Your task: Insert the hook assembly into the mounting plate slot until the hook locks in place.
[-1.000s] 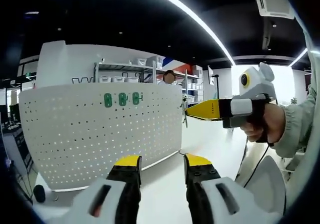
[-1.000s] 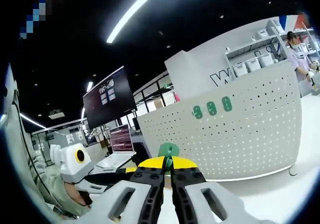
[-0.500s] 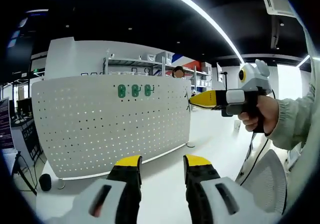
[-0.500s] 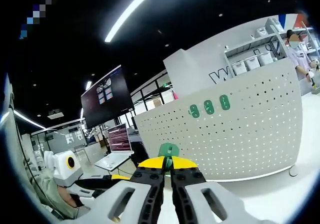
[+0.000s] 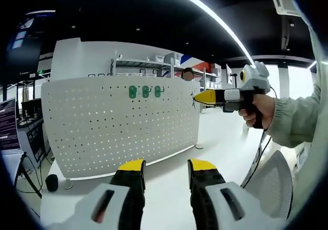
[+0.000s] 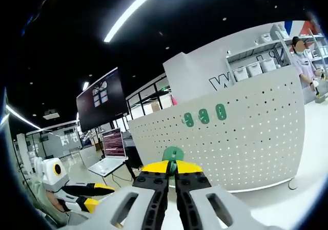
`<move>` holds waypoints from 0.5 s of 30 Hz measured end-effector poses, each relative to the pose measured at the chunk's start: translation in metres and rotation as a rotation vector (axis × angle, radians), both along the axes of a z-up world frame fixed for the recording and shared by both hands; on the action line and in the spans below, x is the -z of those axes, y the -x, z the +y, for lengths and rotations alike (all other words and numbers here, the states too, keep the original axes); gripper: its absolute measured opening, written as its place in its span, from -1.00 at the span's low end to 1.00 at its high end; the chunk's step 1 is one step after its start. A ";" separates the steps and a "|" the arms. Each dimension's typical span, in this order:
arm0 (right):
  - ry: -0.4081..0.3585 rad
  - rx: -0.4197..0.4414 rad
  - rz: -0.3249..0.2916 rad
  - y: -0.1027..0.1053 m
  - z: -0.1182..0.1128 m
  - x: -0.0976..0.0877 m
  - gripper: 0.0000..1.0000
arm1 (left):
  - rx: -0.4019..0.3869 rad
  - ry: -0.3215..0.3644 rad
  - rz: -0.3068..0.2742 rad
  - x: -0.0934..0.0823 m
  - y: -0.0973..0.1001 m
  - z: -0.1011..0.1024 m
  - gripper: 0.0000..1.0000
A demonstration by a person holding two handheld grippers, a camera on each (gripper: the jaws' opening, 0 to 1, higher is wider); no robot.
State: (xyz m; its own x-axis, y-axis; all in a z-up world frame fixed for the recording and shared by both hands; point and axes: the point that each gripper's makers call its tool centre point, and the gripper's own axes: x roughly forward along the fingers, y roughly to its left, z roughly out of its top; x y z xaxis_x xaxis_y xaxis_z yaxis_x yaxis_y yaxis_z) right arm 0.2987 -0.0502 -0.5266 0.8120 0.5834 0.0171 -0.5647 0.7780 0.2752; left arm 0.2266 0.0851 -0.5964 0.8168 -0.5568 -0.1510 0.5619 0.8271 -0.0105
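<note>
In the left gripper view, the left claw point(image 5: 165, 166) stands with its yellow-tipped jaws spread apart and nothing between them, above the white desk point(image 5: 174, 138). Ahead stands the upright white perforated mounting plate point(image 5: 120, 125), with 3 green hooks point(image 5: 145, 91) already in a row near its top edge. The right claw point(image 5: 197, 98) comes in from the right, held in a person's hand point(image 5: 256, 109), near the plate's right edge. In the right gripper view, the right claw point(image 6: 171, 167) is clamped on a green hook assembly point(image 6: 172, 154), held well apart from the plate point(image 6: 241, 132)
</note>
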 end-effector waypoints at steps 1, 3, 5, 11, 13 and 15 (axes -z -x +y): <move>0.012 0.009 -0.007 -0.002 -0.002 -0.001 -0.97 | -0.002 -0.002 -0.003 0.000 0.000 0.001 -0.31; 0.015 0.015 -0.011 -0.006 -0.005 -0.003 -0.97 | -0.006 -0.001 -0.001 0.001 0.001 0.003 -0.32; 0.030 0.027 -0.023 -0.011 -0.008 -0.006 -0.97 | -0.007 0.000 0.004 0.003 0.002 0.004 -0.32; 0.068 0.056 -0.055 -0.026 -0.017 -0.016 -0.97 | -0.011 0.000 0.013 0.007 0.003 0.007 -0.32; 0.081 0.071 -0.067 -0.031 -0.020 -0.018 -0.97 | -0.010 0.002 0.013 0.007 0.003 0.007 -0.32; 0.093 0.087 -0.079 -0.037 -0.024 -0.022 -0.97 | -0.009 0.001 0.014 0.008 0.002 0.008 -0.32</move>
State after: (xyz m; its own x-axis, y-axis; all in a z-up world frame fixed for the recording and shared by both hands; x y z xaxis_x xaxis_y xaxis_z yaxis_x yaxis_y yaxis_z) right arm 0.3358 -0.0743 -0.5048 0.8581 0.5126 0.0321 -0.5108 0.8453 0.1569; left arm 0.2247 0.0930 -0.6044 0.8196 -0.5497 -0.1617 0.5544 0.8321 -0.0190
